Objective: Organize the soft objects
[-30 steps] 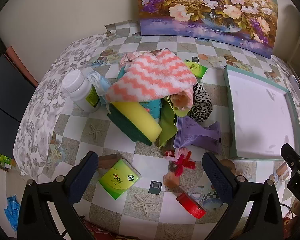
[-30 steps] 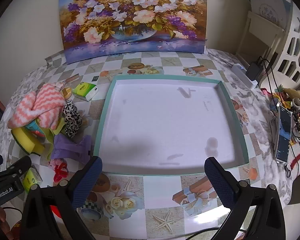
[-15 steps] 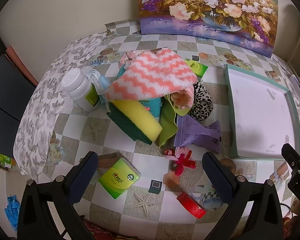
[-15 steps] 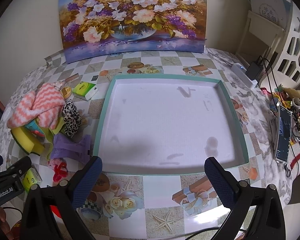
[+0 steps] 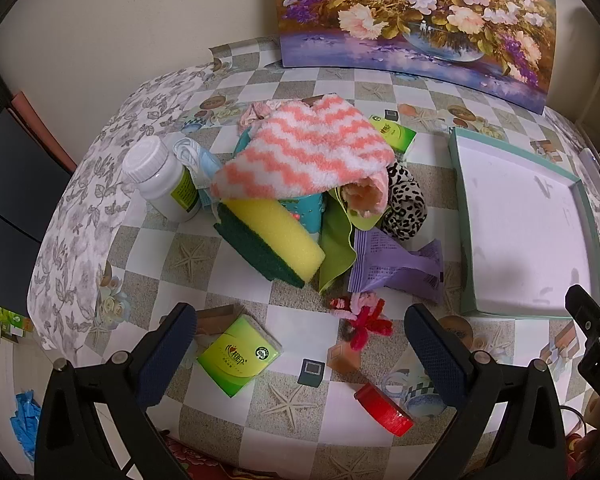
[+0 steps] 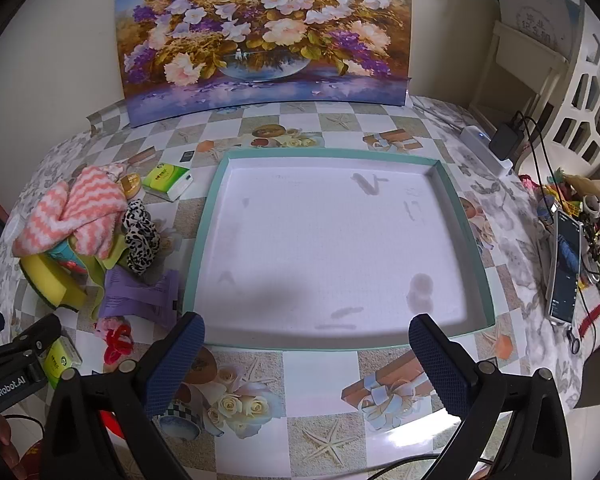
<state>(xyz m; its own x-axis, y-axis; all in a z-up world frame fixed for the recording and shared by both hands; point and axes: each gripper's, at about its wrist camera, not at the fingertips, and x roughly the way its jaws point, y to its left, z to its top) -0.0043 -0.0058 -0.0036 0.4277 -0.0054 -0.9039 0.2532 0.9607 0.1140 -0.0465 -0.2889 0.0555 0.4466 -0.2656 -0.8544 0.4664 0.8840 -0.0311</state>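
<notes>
Jaws spread, sponge (image 5: pixel 274 240) well ahead

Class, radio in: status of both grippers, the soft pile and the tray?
Left gripper open, empty. Right gripper open, empty, facing bare tray. Striped cloth tops the pile over the sponge. White bottle stands beside it.

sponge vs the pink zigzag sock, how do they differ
The sponge is a firm yellow block with a dark green scouring side; the sock is fluffy, with pink and white zigzags. The sponge leans at the pile's base, touching the table; the sock drapes over the top. Both are soft and ungrasped.
</notes>
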